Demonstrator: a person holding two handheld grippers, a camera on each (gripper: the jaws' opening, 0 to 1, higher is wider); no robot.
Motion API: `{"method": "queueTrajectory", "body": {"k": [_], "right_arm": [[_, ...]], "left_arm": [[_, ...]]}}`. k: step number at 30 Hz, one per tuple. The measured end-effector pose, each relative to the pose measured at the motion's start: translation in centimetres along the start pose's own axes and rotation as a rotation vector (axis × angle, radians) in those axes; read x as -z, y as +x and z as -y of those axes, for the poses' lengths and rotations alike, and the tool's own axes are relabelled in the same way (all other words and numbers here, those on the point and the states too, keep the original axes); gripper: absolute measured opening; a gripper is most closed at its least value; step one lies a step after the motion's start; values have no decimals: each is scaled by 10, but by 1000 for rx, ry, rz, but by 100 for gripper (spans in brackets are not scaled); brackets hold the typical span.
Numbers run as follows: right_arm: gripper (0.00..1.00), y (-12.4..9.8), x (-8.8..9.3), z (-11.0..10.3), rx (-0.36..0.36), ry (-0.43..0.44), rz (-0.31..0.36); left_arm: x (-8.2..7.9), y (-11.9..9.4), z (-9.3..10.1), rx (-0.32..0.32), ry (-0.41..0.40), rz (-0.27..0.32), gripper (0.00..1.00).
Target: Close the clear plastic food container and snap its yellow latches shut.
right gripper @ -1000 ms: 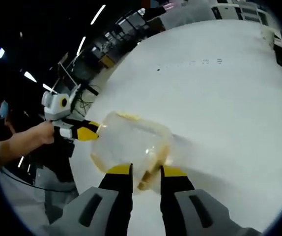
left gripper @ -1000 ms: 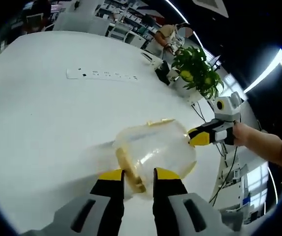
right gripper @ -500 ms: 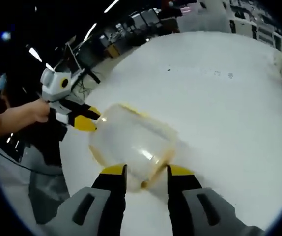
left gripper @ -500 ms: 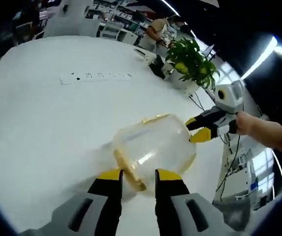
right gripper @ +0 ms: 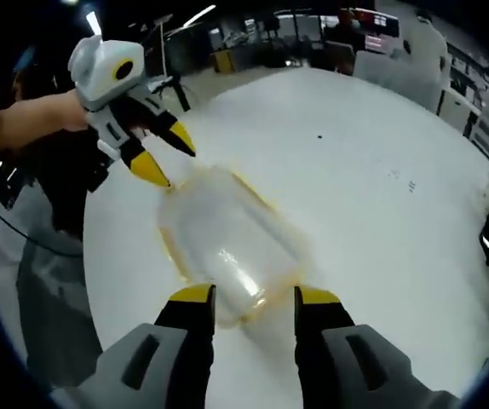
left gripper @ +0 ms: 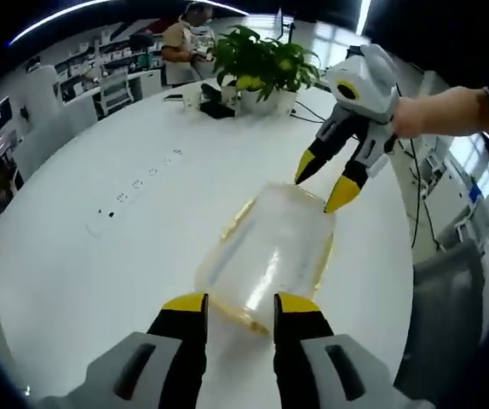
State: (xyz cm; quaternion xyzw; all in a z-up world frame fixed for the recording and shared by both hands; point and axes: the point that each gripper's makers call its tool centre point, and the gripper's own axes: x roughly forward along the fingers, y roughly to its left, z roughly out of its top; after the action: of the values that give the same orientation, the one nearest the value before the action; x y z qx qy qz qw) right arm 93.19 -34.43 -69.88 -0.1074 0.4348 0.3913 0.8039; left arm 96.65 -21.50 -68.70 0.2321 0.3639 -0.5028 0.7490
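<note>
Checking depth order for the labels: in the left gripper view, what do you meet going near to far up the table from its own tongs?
Left tongs → clear food container → right tongs, open at the container's far end → potted plant → person standing behind the table.

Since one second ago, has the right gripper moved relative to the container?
Yes. The right gripper has come off the container end; its jaws, earlier against it, now hang open above it.

White round table (left gripper: 100, 281), potted plant (left gripper: 257, 64) and power strip (left gripper: 134, 189) on it, office shelves behind
</note>
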Motion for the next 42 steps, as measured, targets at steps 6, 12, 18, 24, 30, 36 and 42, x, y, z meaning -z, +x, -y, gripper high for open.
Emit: {"method": "queueTrajectory", "body": {"k": [6,12,18,24,30,36,42], "right_arm": [[32,3,-12,-7,-30,-36,10],[27,10,-16,-12,-57,-67,9],[26,16,-15,-14,-71,-80,8],[23,20,-19,-16,-84,-73,24],[22,24,-21,-17,-88,-72,33],[21,28,-23,-23,-97,-87,35],[20,32,-23,-28,-102,-121,32]], "left_arm": [[-13,8,6,38,43,10,26],[-18,14,16,63,56,11,25],[-24,20,20,94,82,32,24],[-29,27,21,103,101,40,23],[-34,36,25,116,118,42,22],[-40,44,32,132,151,44,22],[-42,48,32,136,168,47,21]]}}
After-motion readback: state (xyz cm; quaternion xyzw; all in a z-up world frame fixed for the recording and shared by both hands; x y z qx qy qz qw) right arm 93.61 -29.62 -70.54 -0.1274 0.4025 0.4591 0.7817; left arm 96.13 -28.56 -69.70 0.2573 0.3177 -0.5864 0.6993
